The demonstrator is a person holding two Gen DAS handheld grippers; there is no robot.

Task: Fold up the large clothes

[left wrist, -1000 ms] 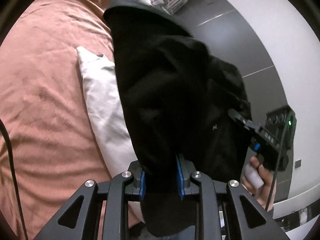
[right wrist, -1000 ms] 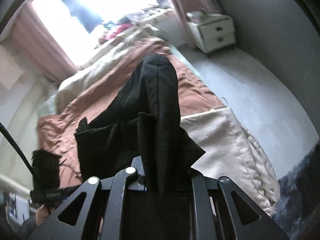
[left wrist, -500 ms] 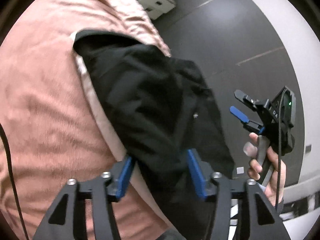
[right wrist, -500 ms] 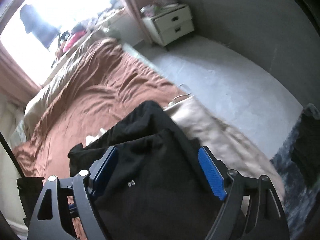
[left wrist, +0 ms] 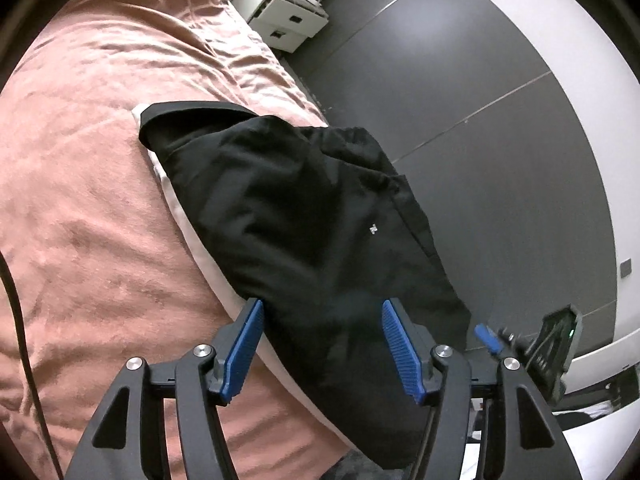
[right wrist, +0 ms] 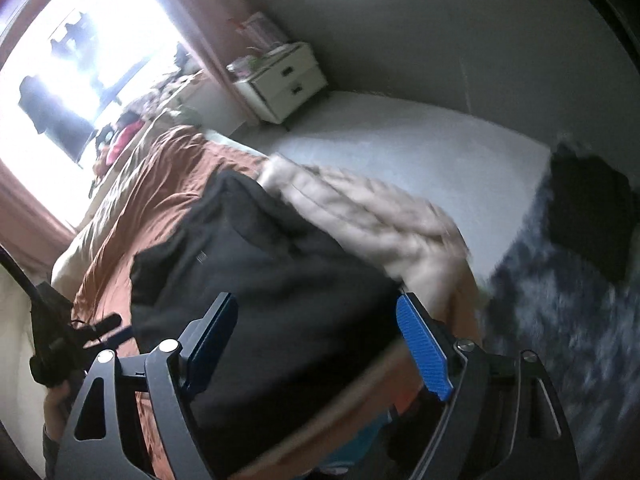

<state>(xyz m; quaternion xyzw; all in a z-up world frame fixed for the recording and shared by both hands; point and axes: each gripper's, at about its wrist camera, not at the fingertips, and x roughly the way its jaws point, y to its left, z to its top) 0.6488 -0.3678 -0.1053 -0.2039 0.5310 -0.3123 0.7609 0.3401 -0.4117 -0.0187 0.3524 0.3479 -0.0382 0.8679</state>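
A black garment [left wrist: 304,216] lies folded on a cream cushion [left wrist: 192,236] at the edge of the bed with its rust-pink cover [left wrist: 80,184]. My left gripper [left wrist: 322,344] hangs open just above the garment's near end, its blue pads [left wrist: 244,340] clear of the cloth. In the right wrist view, blurred by motion, the garment [right wrist: 260,280] lies below my right gripper [right wrist: 318,344]. Its jaws stand wide and are closing, with the cloth seen between them but not pressed. Each gripper shows in the other's view: the right gripper [left wrist: 496,340] and the left gripper [right wrist: 108,326].
A white nightstand [left wrist: 286,20] stands by the bed's far end, against a grey wall. Beside the bed a dark shaggy rug [right wrist: 560,300] carries another black item [right wrist: 588,216]. A bright window [right wrist: 80,60] is behind the bed. A black cable [left wrist: 20,320] hangs at left.
Both grippers, shut on the raised black garment a second ago, opened and let it drop flat onto the cushion. The right gripper then swung sideways along the bed's edge.
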